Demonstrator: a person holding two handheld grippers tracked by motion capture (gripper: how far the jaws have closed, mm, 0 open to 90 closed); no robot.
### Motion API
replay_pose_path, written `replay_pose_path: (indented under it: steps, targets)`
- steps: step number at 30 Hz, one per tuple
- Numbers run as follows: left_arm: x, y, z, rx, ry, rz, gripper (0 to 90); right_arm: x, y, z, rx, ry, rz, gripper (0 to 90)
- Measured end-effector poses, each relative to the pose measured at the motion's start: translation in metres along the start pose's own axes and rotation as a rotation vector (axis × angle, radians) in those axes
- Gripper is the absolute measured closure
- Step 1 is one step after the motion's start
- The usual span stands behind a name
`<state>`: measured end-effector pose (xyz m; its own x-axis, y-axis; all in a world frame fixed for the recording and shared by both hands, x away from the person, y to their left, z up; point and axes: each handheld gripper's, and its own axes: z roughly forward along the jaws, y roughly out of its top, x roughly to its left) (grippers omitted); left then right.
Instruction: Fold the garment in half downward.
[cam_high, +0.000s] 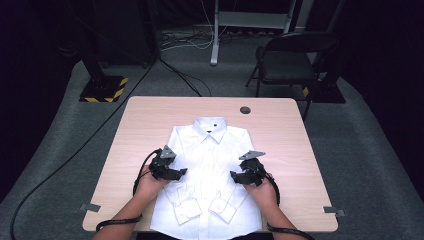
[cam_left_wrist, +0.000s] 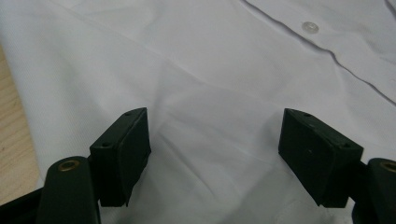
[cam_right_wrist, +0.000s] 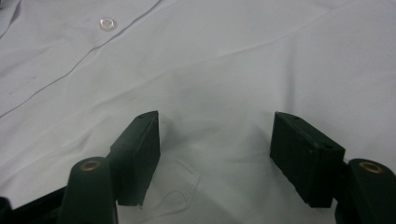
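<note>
Left gripper (cam_high: 181, 172): jaws spreading wide over shirt (cam_high: 210, 150) — pinching nothing.
Right gripper (cam_high: 233, 174): likewise, hovering empty.
Risk: jaws catching one layer only, bunching the cloth.

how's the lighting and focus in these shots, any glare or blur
High view: the white shirt glares under the light and its folds wash out, while the room beyond the table falls dark. Left gripper view: cloth evenly lit, button slightly soft. Right gripper view: creases show softly shaded, with no glare.
</note>
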<state>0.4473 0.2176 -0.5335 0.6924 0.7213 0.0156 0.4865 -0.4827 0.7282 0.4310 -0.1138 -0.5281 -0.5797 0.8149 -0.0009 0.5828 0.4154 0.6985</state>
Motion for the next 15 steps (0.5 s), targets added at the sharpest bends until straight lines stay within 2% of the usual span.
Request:
replay_pose_path:
  steps: [5, 10, 15]
  targets:
    - [0.0, -0.0026, 0.0001, -0.016, 0.002, 0.001, 22.2, 0.0036, 0.001, 0.0023, -0.003, -0.016, -0.009, 28.2]
    - [-0.0008, -0.0024, -0.0004, 0.0, 0.014, -0.013, 17.9, 0.0059, -0.002, 0.0016, -0.011, -0.023, 0.003, 26.0]
    - [-0.0033, -0.0016, -0.0021, 0.02, 0.02, -0.019, 18.1, 0.0083, -0.0031, -0.0005, -0.007, -0.01, -0.011, 30.1]
